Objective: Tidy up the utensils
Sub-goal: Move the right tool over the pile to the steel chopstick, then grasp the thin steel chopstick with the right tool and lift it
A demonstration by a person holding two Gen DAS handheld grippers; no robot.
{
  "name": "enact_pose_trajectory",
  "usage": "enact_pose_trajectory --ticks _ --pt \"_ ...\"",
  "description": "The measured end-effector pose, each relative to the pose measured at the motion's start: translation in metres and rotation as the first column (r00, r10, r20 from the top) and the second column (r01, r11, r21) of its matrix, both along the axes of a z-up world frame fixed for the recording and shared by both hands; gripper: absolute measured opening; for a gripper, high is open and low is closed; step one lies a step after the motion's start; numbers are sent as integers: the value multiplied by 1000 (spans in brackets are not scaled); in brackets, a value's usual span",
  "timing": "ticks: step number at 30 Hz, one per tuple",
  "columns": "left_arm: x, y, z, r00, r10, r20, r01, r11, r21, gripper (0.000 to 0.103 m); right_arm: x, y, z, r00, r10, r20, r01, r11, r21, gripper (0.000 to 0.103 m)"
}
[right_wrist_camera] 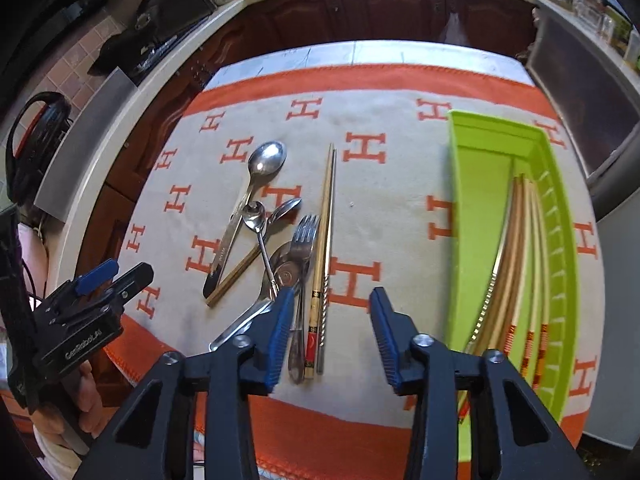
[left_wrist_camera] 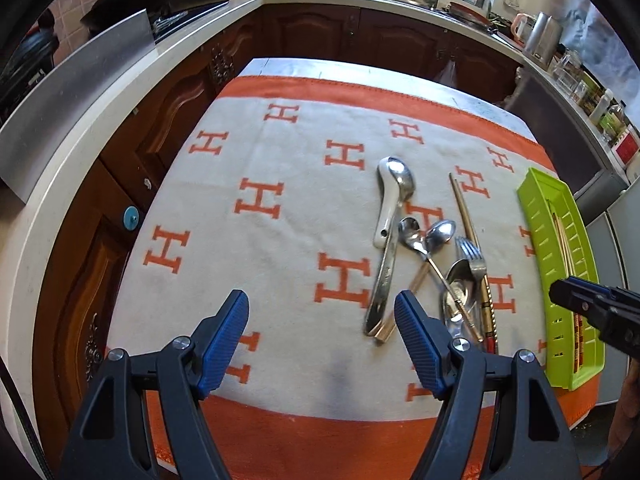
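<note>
**Both claws empty above the cutlery pile**

Both claws hang empty over the table. Our left gripper [left_wrist_camera: 322, 338] stands wide, nothing between its blue pads, above bare cloth just left of the pile. Our right gripper [right_wrist_camera: 330, 336] is narrower but still parted, and grips nothing; it hovers between the loose chopsticks [right_wrist_camera: 325, 248] and the green tray [right_wrist_camera: 472, 216].

We see the utensils heaped in the middle of the orange-and-cream cloth [right_wrist_camera: 384, 200]: a large spoon [right_wrist_camera: 256, 184] lying across a gold handle, a small spoon [right_wrist_camera: 260, 232] crossing it, a fork [right_wrist_camera: 305, 236] resting on a ladle-like piece, and the chopstick pair lying straight beside them. The tray sits well to the right, with several chopsticks [right_wrist_camera: 520, 264] already lying along its right-hand compartment; its wider left compartment looks empty.

We judge the metal pieces stiff, smooth and fairly light, so they are likely to slip or swivel if pinched at the bowl or the tines. The better hold is across the flat of the handle, near its middle. The loose chopsticks are thin and can roll; we would take both together near their patterned ends, which lie closest to our right claw. The soft cloth gives a little, which should let a pad get under a low handle. Overlapped pieces may drag their neighbours along.
</note>
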State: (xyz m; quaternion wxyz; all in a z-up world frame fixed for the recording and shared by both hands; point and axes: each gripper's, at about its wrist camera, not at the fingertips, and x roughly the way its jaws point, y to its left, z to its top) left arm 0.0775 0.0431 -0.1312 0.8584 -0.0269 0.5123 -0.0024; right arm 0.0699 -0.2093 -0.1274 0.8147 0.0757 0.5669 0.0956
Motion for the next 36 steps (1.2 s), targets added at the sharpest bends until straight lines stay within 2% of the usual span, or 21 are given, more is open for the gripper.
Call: enact_pose_trajectory --ticks 4,7,15,21,26,29,31,36 --pt "3 5 -9 1000 0 -19 0 1000 -18 74 27 4 -29 996 6 -94 -5 1000 11 24" --pt "7 7 -15 999 -2 -34 1 999 -36 74 42 5 -49 989 11 -149 -8 1000 22 24" --pt "15 11 -31 997 -3 -80 -3 998 -69 74 58 18 -83 973 38 -226 -42 999 -15 16" --pt "17 14 -40 995 -2 -100 -6 997 -78 74 58 28 -89 976 54 -210 -70 995 -73 13" --pt "19 12 -44 994 -9 -110 -1 996 -87 74 50 54 -86 982 104 -156 -137 967 -216 12" --pt "18 9 -43 994 -18 -109 8 996 -86 74 46 63 -86 986 120 -119 -148 951 -273 7" --pt "17 9 -43 994 -20 -111 10 996 -89 74 46 61 -85 988 106 -113 -133 956 -262 6" --pt "13 7 -39 993 -26 -115 14 995 -98 74 44 33 -82 992 17 -126 -36 988 -149 6"
